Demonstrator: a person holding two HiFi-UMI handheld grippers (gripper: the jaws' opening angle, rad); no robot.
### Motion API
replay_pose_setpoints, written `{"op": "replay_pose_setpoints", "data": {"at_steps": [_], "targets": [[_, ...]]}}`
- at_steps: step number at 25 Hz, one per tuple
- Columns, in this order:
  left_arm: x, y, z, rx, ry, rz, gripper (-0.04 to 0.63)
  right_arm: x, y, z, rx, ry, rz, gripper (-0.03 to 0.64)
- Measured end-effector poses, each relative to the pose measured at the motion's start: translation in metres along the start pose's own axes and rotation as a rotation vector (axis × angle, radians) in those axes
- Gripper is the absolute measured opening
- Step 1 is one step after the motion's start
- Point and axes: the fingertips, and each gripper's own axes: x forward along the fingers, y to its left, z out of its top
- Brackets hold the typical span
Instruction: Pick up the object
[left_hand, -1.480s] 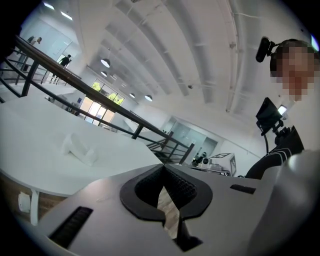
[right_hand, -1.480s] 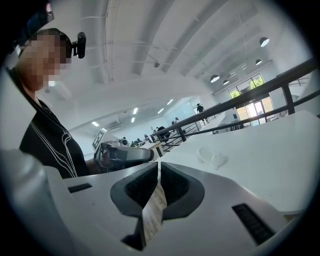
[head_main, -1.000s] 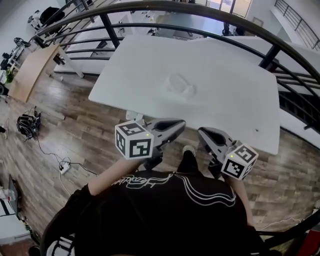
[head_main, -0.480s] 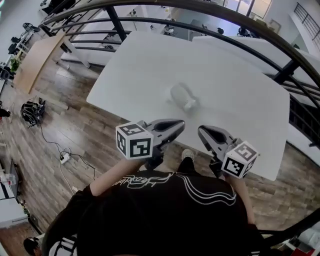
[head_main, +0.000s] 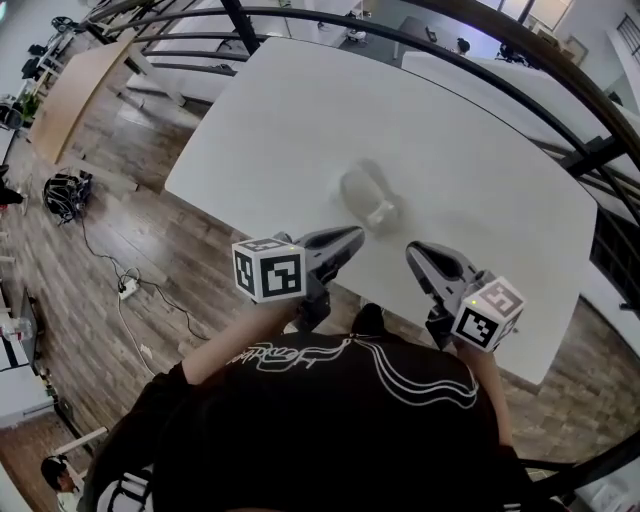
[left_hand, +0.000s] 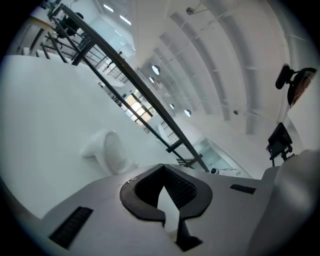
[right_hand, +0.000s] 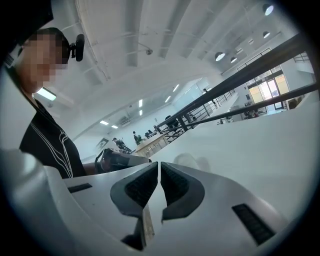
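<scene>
A small white, rounded object (head_main: 366, 196) lies on the white table (head_main: 470, 170), a little in from its near edge. In the left gripper view the object (left_hand: 108, 150) sits just ahead and left of the jaws; in the right gripper view the object (right_hand: 188, 161) peeks over the jaw tips. My left gripper (head_main: 350, 238) hovers over the table's near edge, short of the object, with jaws shut and empty (left_hand: 163, 167). My right gripper (head_main: 414, 251) hangs beside it to the right, also shut with nothing held (right_hand: 159, 164).
A black curved railing (head_main: 480, 45) runs behind and around the table. Wooden floor (head_main: 150, 250) lies below the near edge, with cables and a power strip (head_main: 127, 288) at the left. A wooden desk (head_main: 70, 95) stands far left.
Both grippers have come closer to the table and the object, and their tips now reach over the near edge. Both stay shut.
</scene>
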Motion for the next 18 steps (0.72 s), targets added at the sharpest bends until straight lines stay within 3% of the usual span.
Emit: {"op": "replay_pose_setpoints", "data": {"at_steps": [9,16,18], "targets": [[0.004,0.048,-0.004,-0.058,-0.046,0.144,0.011,0.018,-0.013,-0.009,0.023,0.037,0.045,0.021],[0.01,0.075,-0.015,-0.143,-0.041,0.216,0.164,0.019,-0.017,-0.018,0.043,0.062,0.064,0.021],[0.013,0.084,-0.017,-0.177,-0.04,0.227,0.175,0.02,-0.02,-0.019,0.047,0.066,0.065,0.021]]}}
